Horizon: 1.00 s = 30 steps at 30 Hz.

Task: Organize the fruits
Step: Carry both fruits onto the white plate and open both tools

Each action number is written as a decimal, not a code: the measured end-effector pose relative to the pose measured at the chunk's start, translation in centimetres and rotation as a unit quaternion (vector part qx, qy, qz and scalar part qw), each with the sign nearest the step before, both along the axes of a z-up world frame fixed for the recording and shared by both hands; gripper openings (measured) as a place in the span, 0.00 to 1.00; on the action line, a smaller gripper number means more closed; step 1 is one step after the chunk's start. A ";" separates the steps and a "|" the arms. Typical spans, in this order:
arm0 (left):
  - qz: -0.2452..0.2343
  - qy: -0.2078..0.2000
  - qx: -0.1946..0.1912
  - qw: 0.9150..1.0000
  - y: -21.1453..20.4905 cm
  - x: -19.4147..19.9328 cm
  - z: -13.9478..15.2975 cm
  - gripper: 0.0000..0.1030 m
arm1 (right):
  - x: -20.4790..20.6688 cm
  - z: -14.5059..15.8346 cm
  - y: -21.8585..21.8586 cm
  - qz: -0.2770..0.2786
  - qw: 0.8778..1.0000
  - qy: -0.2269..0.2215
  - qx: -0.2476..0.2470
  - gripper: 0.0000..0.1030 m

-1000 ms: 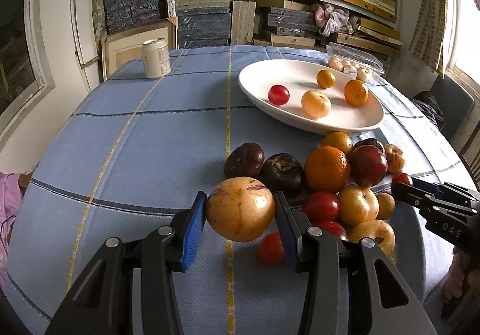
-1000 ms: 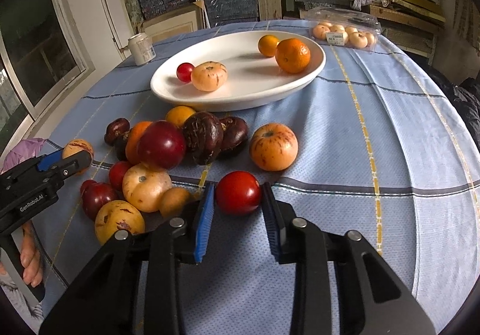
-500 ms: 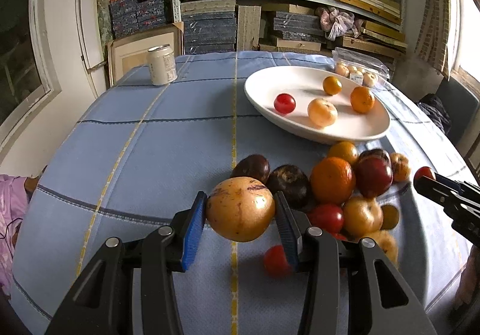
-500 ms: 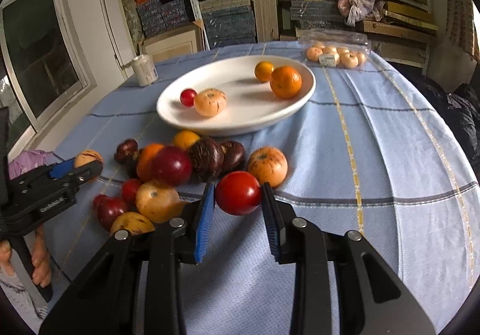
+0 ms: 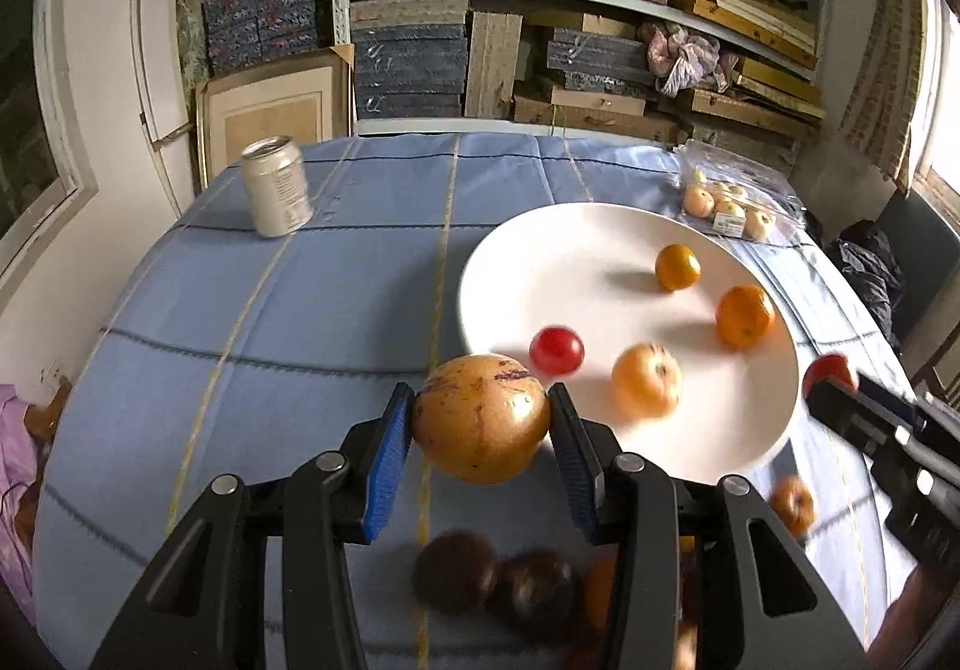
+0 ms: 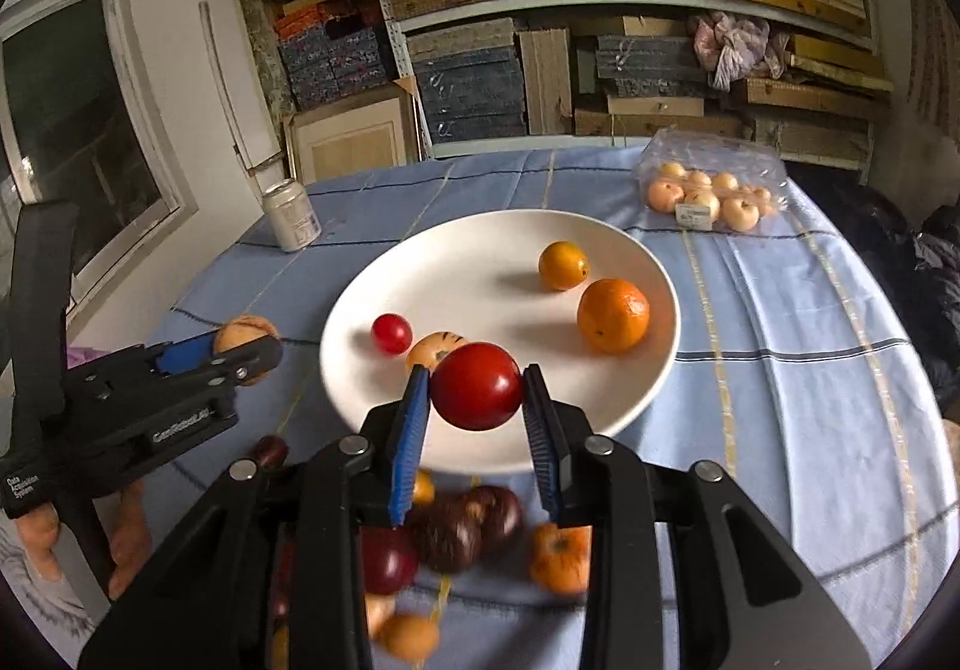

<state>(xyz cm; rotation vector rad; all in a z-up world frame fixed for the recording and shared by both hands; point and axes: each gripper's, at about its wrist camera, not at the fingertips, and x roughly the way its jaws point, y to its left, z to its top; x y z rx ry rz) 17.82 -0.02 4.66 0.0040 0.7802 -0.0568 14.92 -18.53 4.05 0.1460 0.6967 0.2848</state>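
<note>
My left gripper [image 5: 480, 427] is shut on a large speckled yellow fruit [image 5: 480, 418], held in the air just left of the white plate [image 5: 540, 250]. My right gripper [image 6: 477, 397] is shut on a red tomato [image 6: 476, 385], raised over the plate's [image 6: 480, 250] near rim. The plate holds a small red tomato [image 6: 391, 333], a pale orange fruit [image 5: 646, 379] and two oranges [image 6: 612, 315]. Below both grippers a blurred pile of dark, red and orange fruits [image 6: 456, 535] lies on the blue cloth. The left gripper [image 6: 240, 355] shows at the right wrist view's left edge.
A silver can [image 5: 276, 187] stands at the far left of the round table. A clear bag of small pale fruits [image 6: 708, 196] lies behind the plate. Shelves stacked with boxes fill the back wall. A person's hand [image 6: 36, 538] grips the left tool's handle.
Both grippers have lifted their fruits off the table and carried them forward toward the plate. The fruit pile has dropped to the bottom of both views.
</note>
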 end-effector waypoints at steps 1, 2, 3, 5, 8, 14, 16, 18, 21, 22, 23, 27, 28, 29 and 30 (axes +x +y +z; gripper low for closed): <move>0.000 0.002 -0.001 1.000 -0.2 0.7 -0.1 0.44 | 0.4 -0.4 0.0 -0.001 1.000 0.004 0.000 0.30; -0.002 0.004 -0.002 1.000 -0.4 1.6 -0.3 0.45 | 0.7 -0.8 -0.1 -0.002 1.000 0.009 -0.004 0.30; -0.003 0.005 -0.001 1.000 -0.6 2.3 -0.3 0.44 | 1.0 -1.2 -0.1 -0.002 1.000 0.011 -0.010 0.30; -0.004 0.005 0.002 1.000 -1.0 3.7 -0.4 0.45 | 1.6 -1.8 -0.3 -0.002 1.000 0.017 -0.017 0.30; -0.004 0.009 -0.004 1.000 -1.4 5.3 -0.5 0.45 | 2.0 -2.4 -0.4 -0.001 1.000 0.024 -0.019 0.30; -0.003 0.026 -0.004 1.000 -2.3 8.8 -1.5 0.45 | 2.6 -3.0 -0.7 -0.003 0.999 0.028 -0.020 0.30; -0.007 0.035 -0.001 0.999 -2.5 9.6 -2.1 0.45 | 2.8 -3.2 -0.9 -0.006 0.999 0.029 -0.020 0.30; -0.009 0.044 0.009 0.999 -3.0 10.3 -2.8 0.45 | 3.1 -3.4 -1.0 -0.008 0.999 0.031 -0.018 0.30; -0.006 0.054 0.015 0.998 -3.0 10.8 -3.7 0.45 | 3.5 -3.7 -1.3 -0.011 0.999 0.036 -0.014 0.30; -0.007 0.060 0.009 0.998 -2.9 11.0 -3.9 0.45 | 3.6 -3.8 -1.3 -0.012 0.999 0.037 -0.013 0.30; -0.009 0.063 0.005 0.998 -2.7 10.9 -3.9 0.45 | 3.6 -3.8 -1.4 -0.014 0.999 0.036 -0.013 0.31; -0.004 0.048 0.015 0.999 -2.6 10.1 -3.1 0.47 | 3.4 -3.5 -1.4 -0.018 0.999 0.025 -0.014 0.36; -0.003 0.045 0.014 0.999 -2.5 9.8 -2.8 0.47 | 3.3 -3.3 -1.5 -0.019 0.999 0.021 -0.015 0.36; -0.002 0.043 0.014 0.999 -2.5 9.5 -2.4 0.47 | 3.2 -3.1 -1.6 -0.019 1.000 0.017 -0.014 0.36; -0.001 0.038 0.013 0.999 -2.2 8.9 -1.8 0.47 | 3.0 -2.8 -1.7 -0.020 1.000 0.013 -0.011 0.36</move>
